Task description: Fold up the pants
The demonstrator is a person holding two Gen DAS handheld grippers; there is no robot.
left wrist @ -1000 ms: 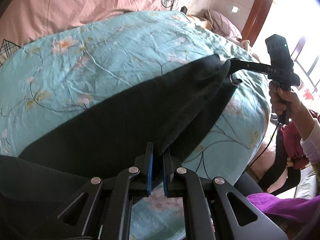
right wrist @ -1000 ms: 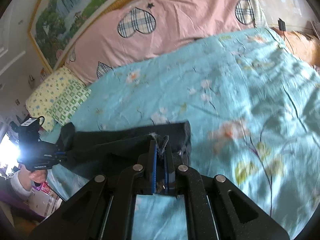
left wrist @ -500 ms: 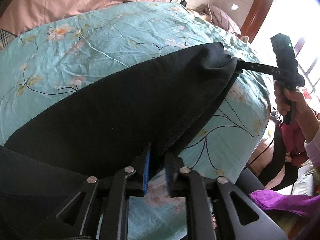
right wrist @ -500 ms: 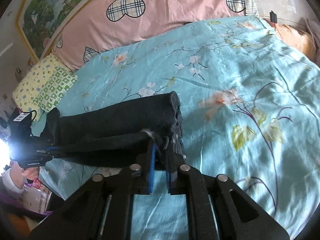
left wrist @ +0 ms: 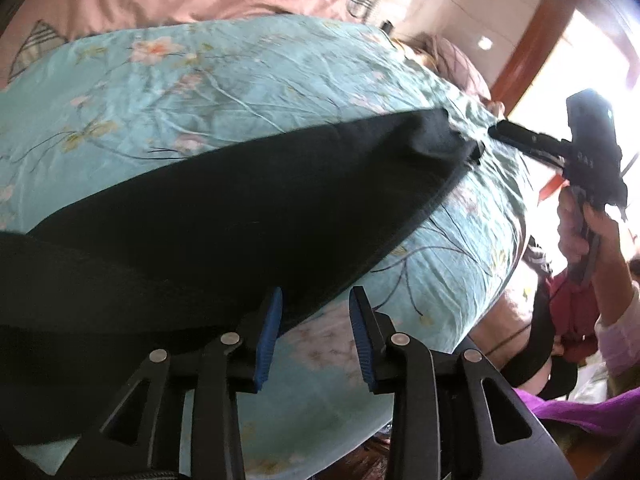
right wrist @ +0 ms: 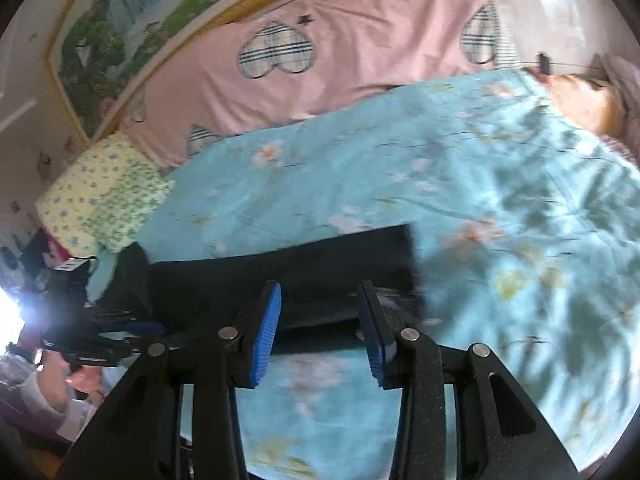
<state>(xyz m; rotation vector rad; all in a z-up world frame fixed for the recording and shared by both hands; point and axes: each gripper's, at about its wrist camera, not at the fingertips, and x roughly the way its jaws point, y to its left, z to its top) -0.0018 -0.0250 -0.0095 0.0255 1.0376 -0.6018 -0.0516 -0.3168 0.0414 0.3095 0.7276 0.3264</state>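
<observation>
The black pants (left wrist: 240,208) lie folded lengthwise in a long band across the teal floral bedspread (left wrist: 248,80). My left gripper (left wrist: 316,292) stands at their near end with its jaws opening. The pants' edge lies between the blue pads (left wrist: 270,328), which do not press on it. In the right wrist view the pants (right wrist: 304,264) end just ahead of my right gripper (right wrist: 320,286), whose jaws are also opening over the cloth without pressing it. From the left wrist view the right gripper (left wrist: 498,133) sits just off the far end, held by a hand (left wrist: 576,224).
A pink quilt with plaid hearts (right wrist: 340,64) lies along the far side of the bed, and a yellow-green pillow (right wrist: 100,192) lies at its left. A framed landscape picture (right wrist: 132,32) hangs behind. Purple cloth (left wrist: 580,408) lies past the bed's edge, near a bright window (left wrist: 592,48).
Both grippers were shut on the pants' ends. Their jaws have parted and let the cloth go, and both have drawn back a little. The pants now rest flat on the bedspread.
</observation>
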